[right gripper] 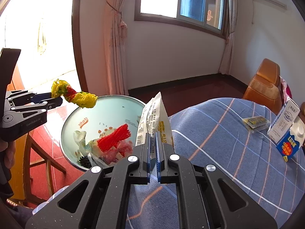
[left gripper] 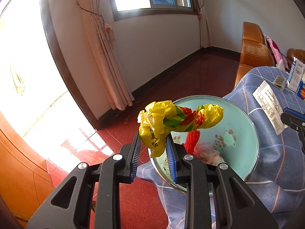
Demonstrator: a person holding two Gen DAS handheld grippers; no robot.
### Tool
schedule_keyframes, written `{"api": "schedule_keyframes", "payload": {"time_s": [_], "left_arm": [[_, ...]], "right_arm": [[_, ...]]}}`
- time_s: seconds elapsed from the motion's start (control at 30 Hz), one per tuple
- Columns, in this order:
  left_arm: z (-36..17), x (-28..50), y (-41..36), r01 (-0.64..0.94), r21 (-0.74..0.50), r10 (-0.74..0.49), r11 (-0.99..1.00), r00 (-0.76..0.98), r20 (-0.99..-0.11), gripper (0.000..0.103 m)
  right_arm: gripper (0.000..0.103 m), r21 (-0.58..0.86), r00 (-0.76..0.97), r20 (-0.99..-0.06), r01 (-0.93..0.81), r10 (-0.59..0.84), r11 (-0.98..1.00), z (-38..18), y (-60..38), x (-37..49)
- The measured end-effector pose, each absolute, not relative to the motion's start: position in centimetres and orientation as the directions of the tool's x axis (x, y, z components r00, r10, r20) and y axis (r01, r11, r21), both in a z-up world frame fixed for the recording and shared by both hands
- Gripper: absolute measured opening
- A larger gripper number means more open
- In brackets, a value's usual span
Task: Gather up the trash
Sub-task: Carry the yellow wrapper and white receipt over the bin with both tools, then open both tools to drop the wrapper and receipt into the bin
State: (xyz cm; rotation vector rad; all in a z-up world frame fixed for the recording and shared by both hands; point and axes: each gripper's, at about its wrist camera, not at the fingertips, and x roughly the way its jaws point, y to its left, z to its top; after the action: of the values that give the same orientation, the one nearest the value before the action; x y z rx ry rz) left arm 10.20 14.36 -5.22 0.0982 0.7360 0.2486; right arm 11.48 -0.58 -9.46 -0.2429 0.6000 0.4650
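Over the near rim of the pale green basin (right gripper: 106, 110), your left gripper (left gripper: 153, 143) pinches the tail of a crumpled yellow wrapper (left gripper: 177, 118), its twisted body sticking out above the bowl; your right gripper (right gripper: 152, 143) is clamped narrowly on a white sachet (right gripper: 154, 118) that stands upright just beside the basin's right edge. Inside the basin lie a red mesh sleeve (right gripper: 114, 137), pink and clear plastic scraps and a dark clump. Around it spreads the blue checked tablecloth (right gripper: 219, 152), carrying a small dark packet (right gripper: 255, 123) and a blue-and-white milk carton (right gripper: 287, 129) well to the right
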Motion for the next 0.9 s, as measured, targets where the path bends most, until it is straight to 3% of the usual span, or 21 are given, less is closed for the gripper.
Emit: {"api": "schedule_keyframes", "payload": {"time_s": [0.53, 0.7, 0.73, 0.8, 0.9], "left_arm": [[-5.2, 10.0, 15.3, -0.216, 0.161, 0.269, 0.963, 0.715, -0.646, 0.026], [-5.5, 10.1, 15.2, -0.195, 0.130, 0.232, 0.972, 0.718, -0.656, 0.032], [-5.6, 10.1, 15.1, -0.192, 0.131, 0.230, 0.973, 0.717, -0.657, 0.036], [-5.5, 10.0, 15.0, -0.195, 0.121, 0.226, 0.973, 0.724, -0.652, 0.051], [-5.2, 9.9, 15.0, -0.201, 0.112, 0.225, 0.973, 0.733, -0.642, 0.061]], "right_arm": [[0.006, -0.116, 0.711, -0.598, -0.534, 0.370, 0.838, -9.1, 2.2, 11.9], [0.006, -0.119, 0.699, -0.603, -0.555, 0.384, 0.823, -9.5, 3.0, 12.2], [0.007, -0.115, 0.695, -0.602, -0.562, 0.392, 0.819, -9.5, 3.1, 12.3], [0.022, -0.121, 0.704, -0.594, -0.556, 0.388, 0.822, -9.6, 3.2, 12.3], [0.028, -0.116, 0.709, -0.591, -0.547, 0.385, 0.829, -9.6, 2.9, 12.2]]}}
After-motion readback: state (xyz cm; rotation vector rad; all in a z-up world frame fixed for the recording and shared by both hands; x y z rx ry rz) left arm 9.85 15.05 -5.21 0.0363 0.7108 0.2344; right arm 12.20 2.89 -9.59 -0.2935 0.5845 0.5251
